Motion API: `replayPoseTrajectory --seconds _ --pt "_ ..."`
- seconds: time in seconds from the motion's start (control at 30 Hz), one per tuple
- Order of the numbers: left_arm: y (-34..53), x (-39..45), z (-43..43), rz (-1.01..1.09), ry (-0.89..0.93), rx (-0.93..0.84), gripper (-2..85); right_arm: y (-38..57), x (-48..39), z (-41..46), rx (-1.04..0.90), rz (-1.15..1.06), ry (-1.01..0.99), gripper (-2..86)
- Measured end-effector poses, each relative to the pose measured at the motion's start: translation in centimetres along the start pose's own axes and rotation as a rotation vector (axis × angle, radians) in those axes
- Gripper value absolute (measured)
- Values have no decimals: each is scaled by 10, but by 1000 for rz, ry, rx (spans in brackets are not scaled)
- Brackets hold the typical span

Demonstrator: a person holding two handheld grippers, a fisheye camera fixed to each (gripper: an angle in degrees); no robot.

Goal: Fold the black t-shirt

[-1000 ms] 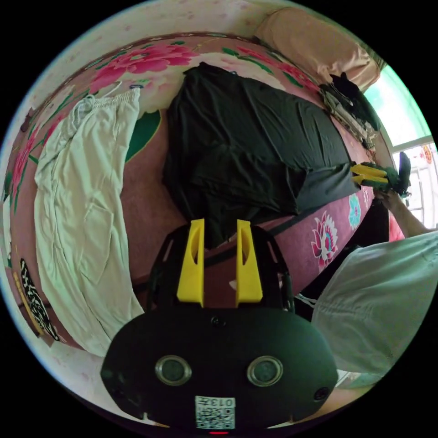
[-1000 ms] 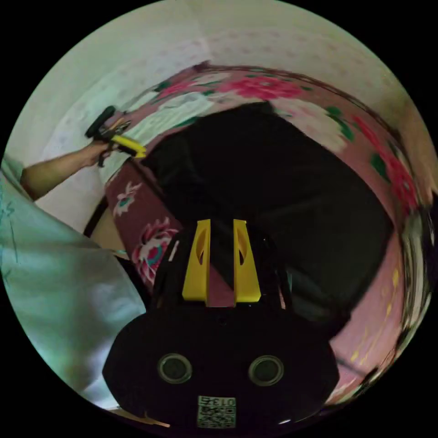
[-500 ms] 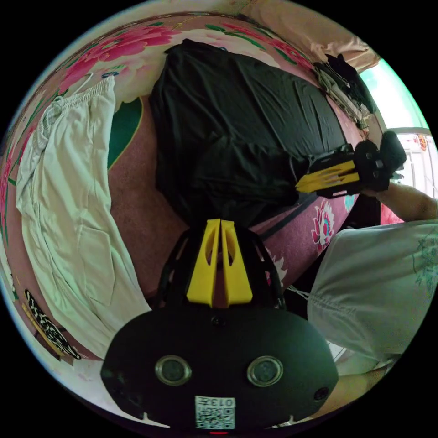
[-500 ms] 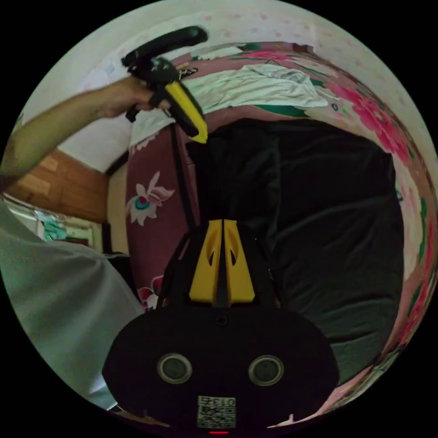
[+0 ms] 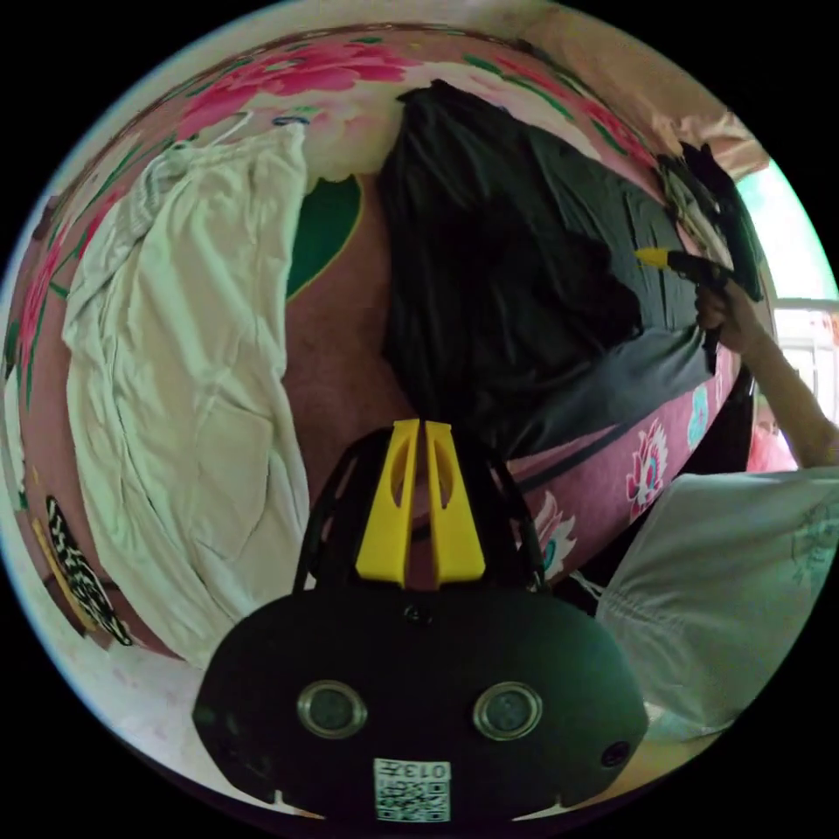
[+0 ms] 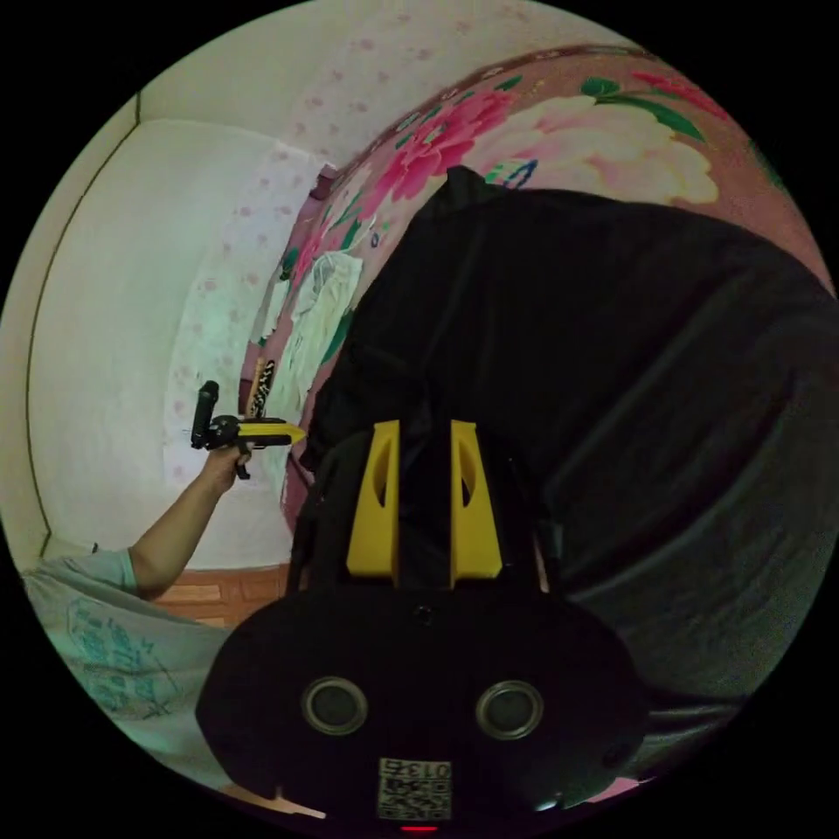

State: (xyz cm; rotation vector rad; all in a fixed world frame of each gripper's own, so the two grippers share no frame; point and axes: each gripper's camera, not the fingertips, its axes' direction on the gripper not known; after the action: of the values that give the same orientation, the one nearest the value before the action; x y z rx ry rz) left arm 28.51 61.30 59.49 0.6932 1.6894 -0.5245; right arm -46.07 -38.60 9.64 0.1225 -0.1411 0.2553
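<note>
A bed covered in a pink-and-maroon floral bedspread (image 5: 332, 350) takes up the room, with pale patterned walls behind it. On it I have the black cotton t-shirt (image 5: 489, 288) lying across the middle, partly doubled over itself so a bunched dark fold sits on top of the flatter body; its greyer lower edge hangs toward the near side of the bed. Just beside it lies a pair of white drawstring trousers (image 5: 175, 367), apart from the shirt, with a strip of bedspread between them.

My left gripper (image 5: 419, 428) hangs over the bed's near edge, at the shirt's lower edge, its yellow jaws pressed nearly together with only a thin slit between them. I cannot tell whether any cloth is caught there, as the shirt's edge lies right at the tips. In the right gripper view it shows at a distance, held out level at the bed's edge (image 6: 293, 433).

My right gripper (image 6: 424, 428) is low over the black fabric, its jaws spread apart with dark cloth showing between them but not pressed. It sits over the far side of the shirt (image 5: 651, 256), which I judge suits taking the opposite edge so the fold can be carried across evenly.
</note>
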Motion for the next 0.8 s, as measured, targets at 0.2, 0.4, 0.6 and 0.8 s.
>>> replayPoseTrajectory --seconds 0.2,0.4,0.6,0.8 --pt "5 42 -12 191 91 138 21 -26 -62 8 -12 -288 298 92" --pt "-27 60 -7 220 -58 234 69 -43 -116 57 -185 -590 490 94" --pt "-92 37 0 155 30 243 100 -39 -122 81 -308 -710 582 53" --pt "-131 45 16 219 9 131 16 -35 -122 60 -290 -705 592 20"
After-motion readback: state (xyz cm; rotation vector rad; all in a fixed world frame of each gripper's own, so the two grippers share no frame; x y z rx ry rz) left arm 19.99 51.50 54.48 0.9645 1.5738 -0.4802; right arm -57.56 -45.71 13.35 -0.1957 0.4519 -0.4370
